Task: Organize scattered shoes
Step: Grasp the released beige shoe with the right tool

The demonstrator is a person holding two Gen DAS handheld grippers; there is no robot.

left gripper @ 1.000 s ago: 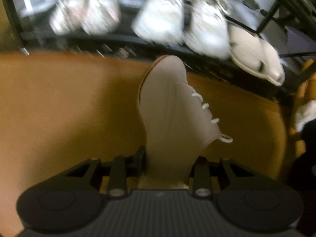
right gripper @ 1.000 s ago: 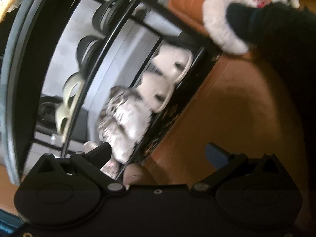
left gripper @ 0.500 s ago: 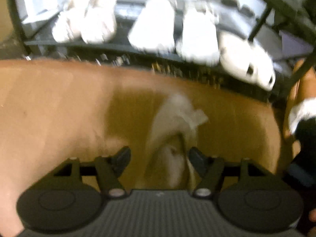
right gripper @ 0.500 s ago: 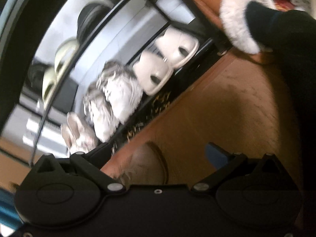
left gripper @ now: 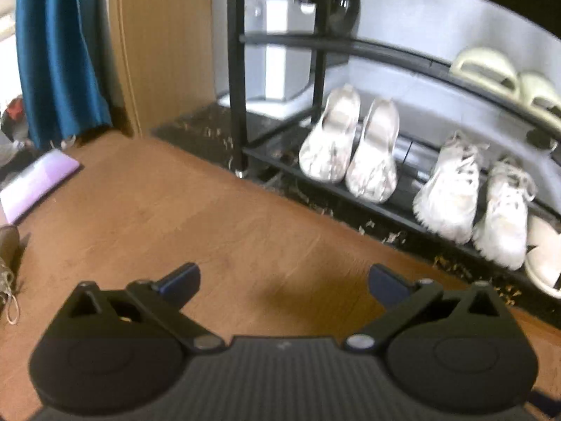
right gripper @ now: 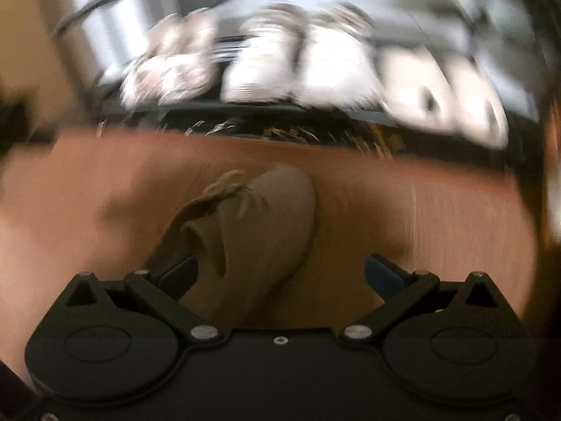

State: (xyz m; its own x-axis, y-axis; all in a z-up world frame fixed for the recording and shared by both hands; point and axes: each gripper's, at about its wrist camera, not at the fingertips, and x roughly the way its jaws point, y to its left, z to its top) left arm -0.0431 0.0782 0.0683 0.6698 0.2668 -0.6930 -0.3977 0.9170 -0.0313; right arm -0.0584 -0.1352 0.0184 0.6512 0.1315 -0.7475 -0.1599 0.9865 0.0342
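Observation:
My left gripper is open and empty above the wooden floor, facing the black shoe rack. The rack's bottom shelf holds a pale pair of flats and a pair of white sneakers. My right gripper is open over a tan lace-up shoe lying on the floor between its fingers; the left fingertip sits at the shoe's opening. That view is blurred by motion. Part of another brown laced shoe shows at the left edge of the left wrist view.
A blue curtain hangs at far left with a purple flat object on the floor below. Pale green slides sit on the rack's upper shelf and a white sandal at the lower right.
My left gripper let go of the tan shoe, opened and swung left towards the rack's left end. My right gripper swung round to face the rack with the tan shoe between its open fingers.

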